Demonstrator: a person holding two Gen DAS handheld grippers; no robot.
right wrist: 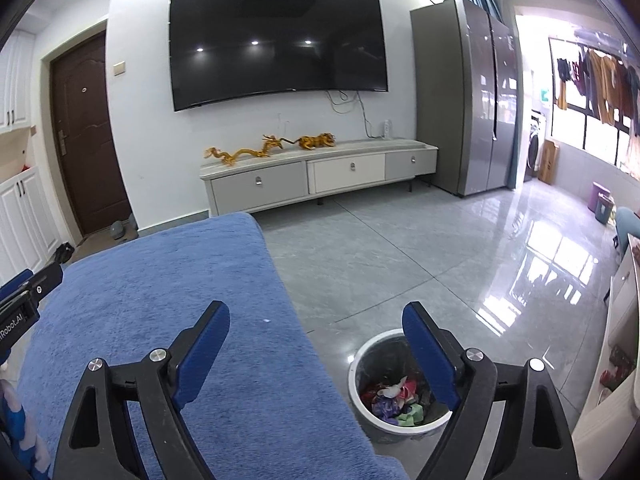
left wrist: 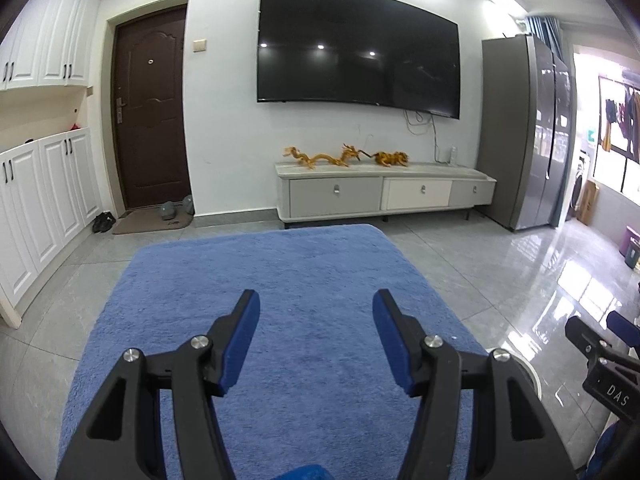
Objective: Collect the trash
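Both grippers, left gripper and right gripper, gape empty beside the bin, whose heaped wrappers might spill if knocked.

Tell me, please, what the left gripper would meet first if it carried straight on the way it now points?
Probably the blue cloth: the left gripper, open and empty, points slightly downward over it, and nothing else lies ahead on it.
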